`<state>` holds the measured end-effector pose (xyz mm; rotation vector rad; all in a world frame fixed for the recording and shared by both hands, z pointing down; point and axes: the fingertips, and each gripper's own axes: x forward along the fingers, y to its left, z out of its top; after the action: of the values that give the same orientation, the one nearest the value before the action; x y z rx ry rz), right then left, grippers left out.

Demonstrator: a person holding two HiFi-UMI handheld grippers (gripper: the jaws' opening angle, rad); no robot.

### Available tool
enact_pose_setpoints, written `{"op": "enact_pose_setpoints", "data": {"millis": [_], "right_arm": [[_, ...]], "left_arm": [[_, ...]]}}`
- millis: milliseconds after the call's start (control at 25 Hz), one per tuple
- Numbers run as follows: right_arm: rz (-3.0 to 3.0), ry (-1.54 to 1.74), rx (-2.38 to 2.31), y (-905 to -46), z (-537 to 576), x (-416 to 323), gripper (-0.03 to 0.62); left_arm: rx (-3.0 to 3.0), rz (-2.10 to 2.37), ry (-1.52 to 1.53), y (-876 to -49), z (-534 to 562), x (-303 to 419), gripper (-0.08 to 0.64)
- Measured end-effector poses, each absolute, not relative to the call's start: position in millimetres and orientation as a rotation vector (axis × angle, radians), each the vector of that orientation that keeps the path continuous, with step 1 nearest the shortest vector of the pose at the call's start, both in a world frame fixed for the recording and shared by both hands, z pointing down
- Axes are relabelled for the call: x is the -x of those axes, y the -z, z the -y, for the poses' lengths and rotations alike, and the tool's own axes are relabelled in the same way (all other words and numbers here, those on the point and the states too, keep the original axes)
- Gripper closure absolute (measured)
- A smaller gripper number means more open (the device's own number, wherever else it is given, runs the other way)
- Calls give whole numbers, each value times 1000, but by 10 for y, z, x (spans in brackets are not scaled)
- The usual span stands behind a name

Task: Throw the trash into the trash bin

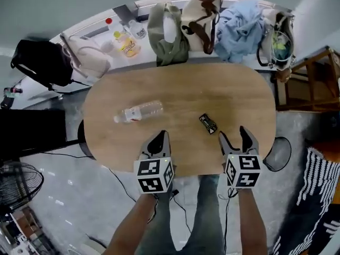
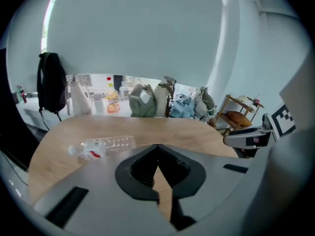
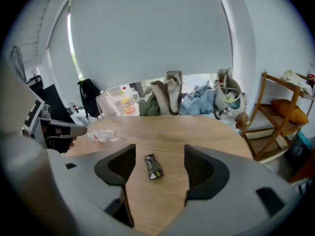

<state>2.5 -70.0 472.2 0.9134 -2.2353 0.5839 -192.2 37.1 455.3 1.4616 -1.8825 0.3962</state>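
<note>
Wrapper [image 1: 208, 124] print too small to read; small, dark, flat on counter [image 1: 234, 100], near front edge. Clear bottle [image 1: 139, 112] on its side, counter's left half. Left hand-held gripper [image 1: 161, 138] pressed together, empty; right hand-held gripper [image 1: 232, 133] spread, empty.

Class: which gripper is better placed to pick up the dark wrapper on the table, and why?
Right. The right gripper is open, with the wrapper straight ahead of its gap. The left gripper is shut and nearer the bottle.
</note>
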Motion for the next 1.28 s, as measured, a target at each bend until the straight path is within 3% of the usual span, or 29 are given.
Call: {"op": "enact_pose_setpoints", "data": {"millis": [680,1280], "right_arm": [[2300,-251,-234,-4753,-406,2612,268],[2186,37,104,-5129,-822,3721,259]], "left_arm": [[-994,2140,-153,-4616,-2122,3860,545],[-845,2152,-82,-4938,-2712,4432,545]]}}
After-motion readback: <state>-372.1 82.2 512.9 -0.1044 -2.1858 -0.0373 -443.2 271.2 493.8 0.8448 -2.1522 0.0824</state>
